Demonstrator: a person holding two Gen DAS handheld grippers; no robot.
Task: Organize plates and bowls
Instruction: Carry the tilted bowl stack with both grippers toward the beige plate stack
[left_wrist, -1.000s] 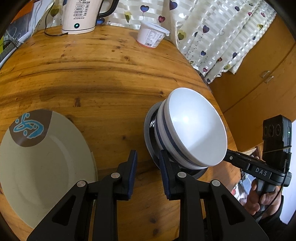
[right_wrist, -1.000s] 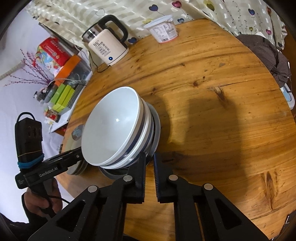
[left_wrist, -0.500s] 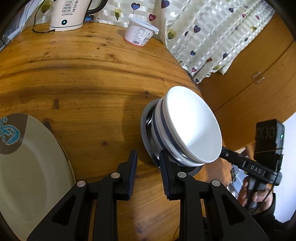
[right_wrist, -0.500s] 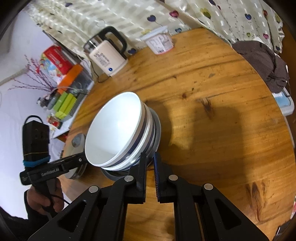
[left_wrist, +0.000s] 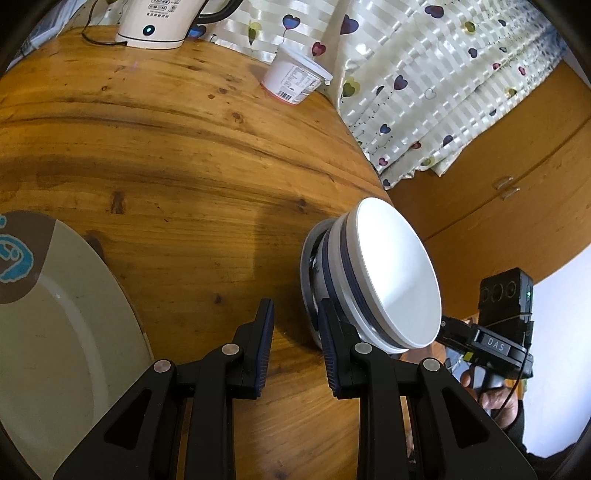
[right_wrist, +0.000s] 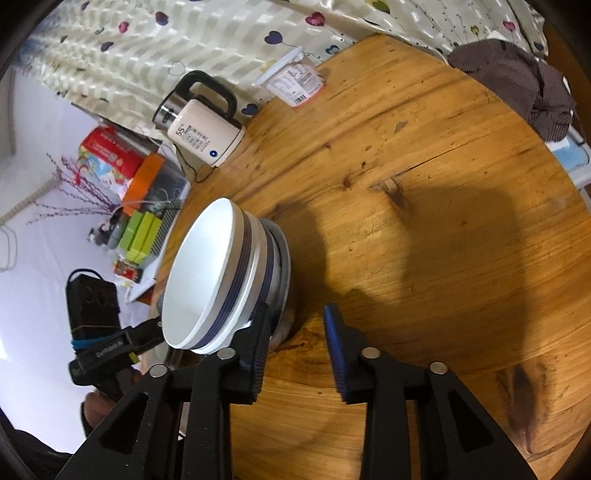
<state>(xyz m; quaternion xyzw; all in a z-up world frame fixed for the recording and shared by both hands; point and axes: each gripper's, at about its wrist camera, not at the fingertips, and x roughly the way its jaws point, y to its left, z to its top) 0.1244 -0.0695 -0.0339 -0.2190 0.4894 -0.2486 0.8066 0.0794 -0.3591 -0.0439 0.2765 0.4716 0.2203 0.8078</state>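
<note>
Right gripper (right_wrist: 297, 334) fingers just parted, empty beside stacked bowls (right_wrist: 218, 280); left gripper (left_wrist: 295, 332) fingers apart, empty.

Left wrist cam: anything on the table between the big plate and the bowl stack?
Only the left tool, open and empty, hanging over that stretch in the left wrist view. Otherwise bare wood lies between the plate and the bowl stack.

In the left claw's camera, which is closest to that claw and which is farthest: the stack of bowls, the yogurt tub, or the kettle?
1. Stack of bowls: right beside the left claw, on its right.
2. Yogurt tub: far across the table, near the curtain.
3. Kettle: farthest, at the table's back edge, up and left.
</note>
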